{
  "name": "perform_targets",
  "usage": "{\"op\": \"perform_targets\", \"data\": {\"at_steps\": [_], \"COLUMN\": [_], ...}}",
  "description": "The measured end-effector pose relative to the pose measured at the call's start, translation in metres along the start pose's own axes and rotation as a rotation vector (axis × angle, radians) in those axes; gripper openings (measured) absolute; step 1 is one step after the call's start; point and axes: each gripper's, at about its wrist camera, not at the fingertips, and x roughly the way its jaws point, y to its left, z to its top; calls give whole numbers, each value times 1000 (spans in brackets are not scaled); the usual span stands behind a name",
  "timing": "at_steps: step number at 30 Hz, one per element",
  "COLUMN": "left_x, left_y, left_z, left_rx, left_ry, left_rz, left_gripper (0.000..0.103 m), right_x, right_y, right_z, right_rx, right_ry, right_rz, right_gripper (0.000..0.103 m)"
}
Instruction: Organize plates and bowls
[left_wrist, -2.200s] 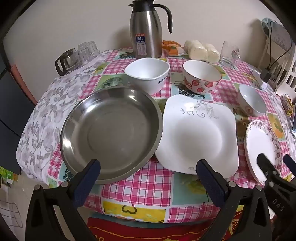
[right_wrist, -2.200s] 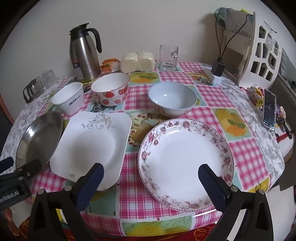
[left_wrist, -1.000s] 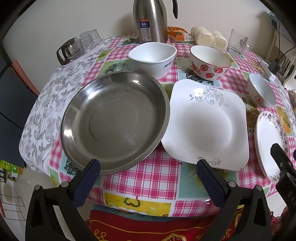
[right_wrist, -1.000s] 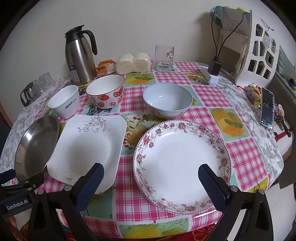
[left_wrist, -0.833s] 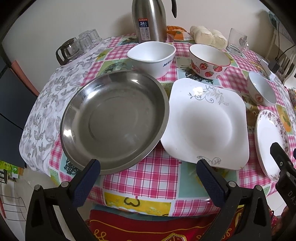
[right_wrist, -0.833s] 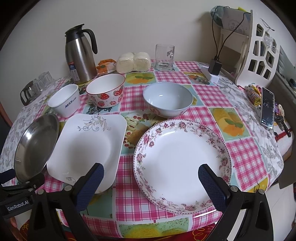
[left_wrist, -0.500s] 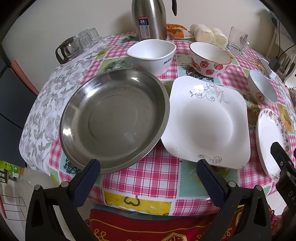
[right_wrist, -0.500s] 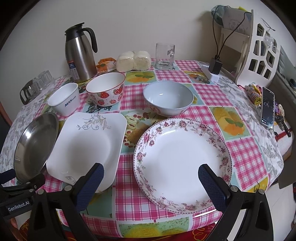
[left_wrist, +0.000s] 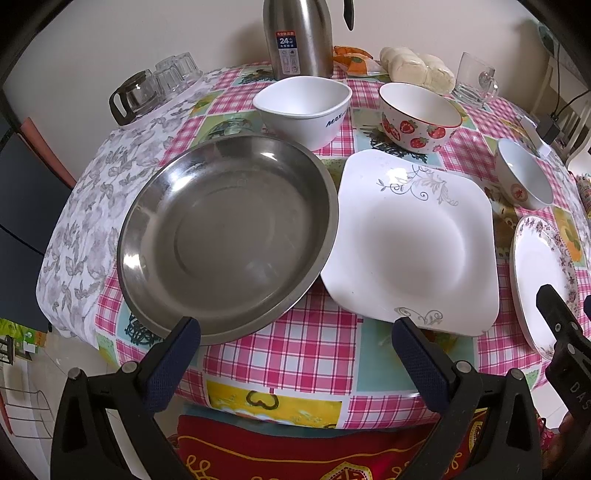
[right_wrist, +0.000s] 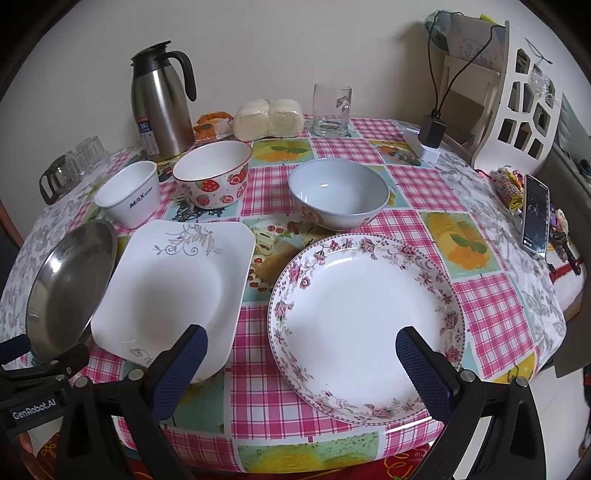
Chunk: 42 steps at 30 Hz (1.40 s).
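Note:
A steel dish sits at the table's near left, its rim over the edge of a square white plate beside it. A round floral plate lies near right. Behind stand a white MAX bowl, a strawberry bowl and a pale blue bowl. My left gripper is open and empty, just in front of the steel dish and square plate. My right gripper is open and empty over the near edge of the floral plate.
A steel thermos, a glass mug, wrapped buns and small glasses stand along the back of the checked table. A phone lies at the right edge. A white chair stands far right.
Both grippers have drifted slightly over the last two seconds, the left one rising to look down on the dishes. Nothing on the table has moved.

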Motion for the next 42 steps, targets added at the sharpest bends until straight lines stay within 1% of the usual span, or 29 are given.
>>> {"op": "perform_targets", "data": {"at_steps": [29, 34, 38, 42], "left_x": [1, 0, -4, -8], "left_y": [-1, 2, 18, 44], "left_z": [0, 1, 4, 9], "left_rx": [0, -11, -66, -179], "left_ry": [0, 1, -22, -48], "left_rz": [1, 0, 1, -2], "left_gripper": [103, 103, 103, 103], "right_x": [0, 0, 2, 4], "right_y": [1, 7, 15, 27], "right_z": [-1, 0, 1, 2], "right_rx": [-2, -10, -19, -34], "right_ry": [0, 2, 5, 0], "right_rz": [-1, 0, 6, 29], "right_gripper": [103, 103, 103, 103]}}
